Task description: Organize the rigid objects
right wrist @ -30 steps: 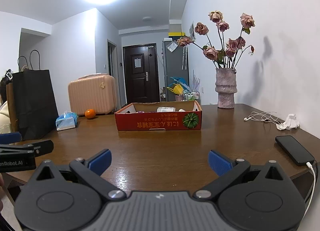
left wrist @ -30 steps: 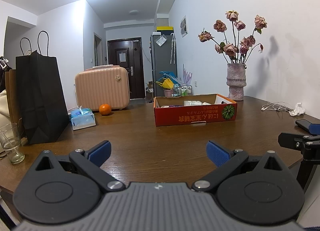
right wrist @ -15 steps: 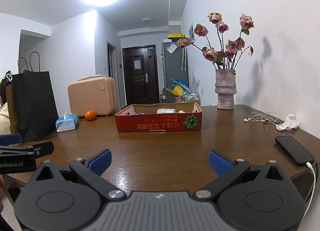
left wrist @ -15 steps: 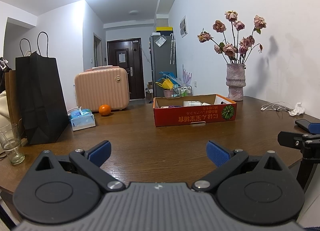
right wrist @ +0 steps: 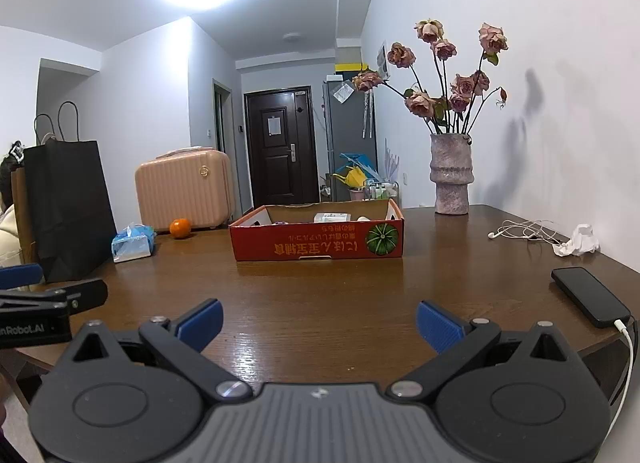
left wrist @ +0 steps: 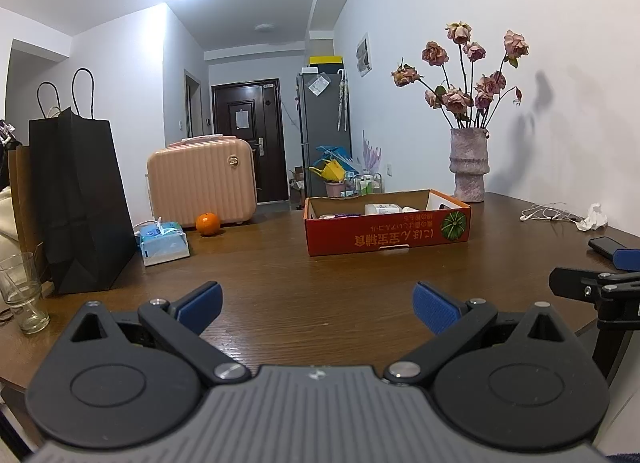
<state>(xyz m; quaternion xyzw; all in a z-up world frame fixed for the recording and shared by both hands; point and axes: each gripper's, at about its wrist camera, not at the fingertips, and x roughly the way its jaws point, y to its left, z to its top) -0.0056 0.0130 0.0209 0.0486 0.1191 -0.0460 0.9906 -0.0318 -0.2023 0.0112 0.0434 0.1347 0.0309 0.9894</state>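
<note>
A red cardboard box (left wrist: 387, 237) (right wrist: 318, 245) stands in the middle of the brown table, with a white box (left wrist: 382, 208) and other small items inside, mostly hidden by its wall. An orange (left wrist: 207, 223) (right wrist: 179, 228) lies far left by a pink case (left wrist: 202, 181). A black phone (right wrist: 591, 295) lies at the right edge. My left gripper (left wrist: 316, 307) is open and empty over the near table edge. My right gripper (right wrist: 318, 323) is open and empty, to the right of the left one.
A black paper bag (left wrist: 78, 203) and a glass (left wrist: 22, 293) stand at the left. A tissue pack (left wrist: 164, 238) lies near the orange. A vase of dried roses (left wrist: 469, 163), earphones (right wrist: 520, 230) and a crumpled tissue (right wrist: 580, 241) are at the right.
</note>
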